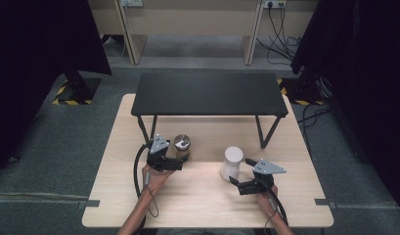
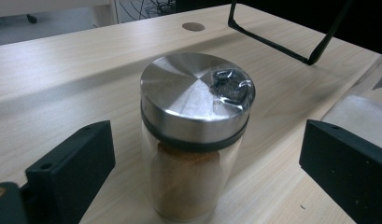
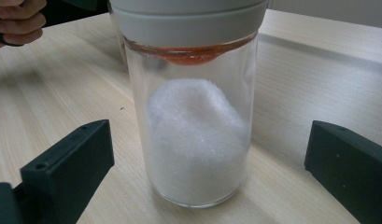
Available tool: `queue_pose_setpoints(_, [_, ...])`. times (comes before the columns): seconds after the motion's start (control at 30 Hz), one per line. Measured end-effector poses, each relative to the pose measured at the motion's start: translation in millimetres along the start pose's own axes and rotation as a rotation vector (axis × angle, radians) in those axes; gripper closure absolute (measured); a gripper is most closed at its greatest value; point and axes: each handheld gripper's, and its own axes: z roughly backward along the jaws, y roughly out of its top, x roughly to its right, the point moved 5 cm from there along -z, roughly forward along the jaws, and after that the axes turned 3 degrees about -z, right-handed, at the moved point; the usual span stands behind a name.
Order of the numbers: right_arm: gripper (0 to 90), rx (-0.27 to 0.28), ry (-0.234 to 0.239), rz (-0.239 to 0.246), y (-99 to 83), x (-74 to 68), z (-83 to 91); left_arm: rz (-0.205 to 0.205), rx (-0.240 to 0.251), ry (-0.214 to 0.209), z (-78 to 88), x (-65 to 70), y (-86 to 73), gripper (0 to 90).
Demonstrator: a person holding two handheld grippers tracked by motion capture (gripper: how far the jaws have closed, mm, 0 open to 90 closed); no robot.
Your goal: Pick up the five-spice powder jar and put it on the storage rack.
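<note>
Across the back half of our bench [image 1: 202, 196] stands a low black shelf [image 1: 210, 93] on thin metal legs, and its front legs rise just behind both jars. A round hole [image 2: 194, 26] is cut in the bench top beyond the spice jar.

That spice jar [image 2: 193, 140] stands upright on the bench with brown powder in its lower part, under a steel lid [image 2: 188, 95]. Our left gripper [image 1: 164, 161] has its fingers [image 2: 72, 172] released, apart on either side of it.

The white-lidded jar [image 3: 198, 116] stands upright well to the right, partly filled with white grains. Our right gripper [image 1: 241, 183] flanks it, fingers [image 3: 67, 172] spread and clear of the glass.
</note>
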Motion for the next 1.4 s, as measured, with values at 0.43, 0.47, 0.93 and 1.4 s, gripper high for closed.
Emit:
queue_pose_setpoints(0.43, [1.4,-0.001,0.002,0.002,0.1,-0.1,0.0,0.005,-0.037,0.023,-20.0,2.9,2.6,4.0])
queue_pose_setpoints(0.47, [1.4,-0.001,0.002,0.002,0.1,-0.1,-0.1,0.006,-0.035,0.027,-21.4,3.4,2.7,4.5])
queue_pose_setpoints(0.93, [1.3,-0.001,0.003,0.006,0.1,-0.3,-0.1,0.009,-0.059,0.072,-41.0,10.5,5.7,11.6])
queue_pose_setpoints(1.4, [1.4,-0.002,0.004,0.009,0.2,-0.4,-0.2,0.007,-0.059,0.086,-42.2,9.5,-0.2,29.1])
